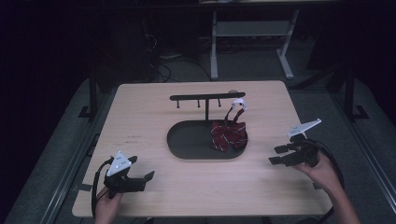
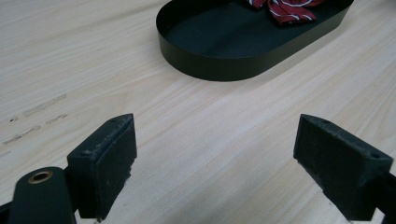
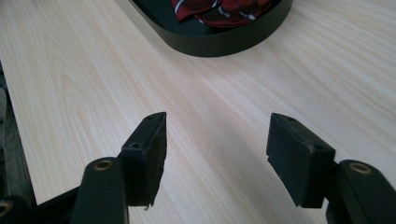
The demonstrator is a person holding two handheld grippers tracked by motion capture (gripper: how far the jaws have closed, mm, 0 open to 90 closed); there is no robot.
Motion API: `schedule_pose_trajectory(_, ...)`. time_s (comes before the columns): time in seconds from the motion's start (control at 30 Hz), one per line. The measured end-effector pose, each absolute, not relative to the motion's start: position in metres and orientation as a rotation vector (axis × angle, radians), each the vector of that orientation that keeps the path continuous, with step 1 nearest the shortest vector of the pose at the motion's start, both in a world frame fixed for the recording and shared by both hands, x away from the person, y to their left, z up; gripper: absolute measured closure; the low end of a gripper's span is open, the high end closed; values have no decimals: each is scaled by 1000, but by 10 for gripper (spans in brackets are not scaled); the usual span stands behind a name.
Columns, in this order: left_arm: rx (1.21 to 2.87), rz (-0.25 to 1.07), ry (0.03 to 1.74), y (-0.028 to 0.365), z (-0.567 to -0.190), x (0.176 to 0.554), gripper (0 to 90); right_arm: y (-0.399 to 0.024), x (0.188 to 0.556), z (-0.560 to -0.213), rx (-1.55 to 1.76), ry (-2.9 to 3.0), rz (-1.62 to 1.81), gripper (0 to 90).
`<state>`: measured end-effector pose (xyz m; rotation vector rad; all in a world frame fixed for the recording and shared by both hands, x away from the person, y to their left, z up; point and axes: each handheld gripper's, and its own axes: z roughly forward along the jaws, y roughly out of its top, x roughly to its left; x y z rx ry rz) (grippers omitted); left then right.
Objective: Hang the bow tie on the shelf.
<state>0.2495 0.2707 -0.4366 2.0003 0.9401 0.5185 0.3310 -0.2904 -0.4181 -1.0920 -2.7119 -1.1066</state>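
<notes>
Pale wood-grain table [image 2: 70, 56], smooth, lightly scuffed. Matt black oval tray [image 2: 219, 60], metal-like. Dark red striped cloth tie [image 1: 228, 134], soft. Matt black finger pads [image 3: 149, 154], slightly rough.

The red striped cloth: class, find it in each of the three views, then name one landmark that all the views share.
High view: red striped cloth lies right of centre, in the tray's right end.
Left gripper view: top edge, right of centre.
Right gripper view: top edge, centre.
Shared landmark: the black oval tray.

No readable text, labels, brands, numbers or signs on anything visible.
</notes>
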Motion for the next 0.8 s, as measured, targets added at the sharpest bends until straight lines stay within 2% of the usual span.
schedule_pose_trajectory(0.53,1994,516,942,269,-437,250,130,-285,307,-428,-1083,-2736,-1132,376)
schedule_pose_trajectory(0.8,1994,516,942,270,-437,250,130,-278,287,-432,-1123,-2706,-1241,344)
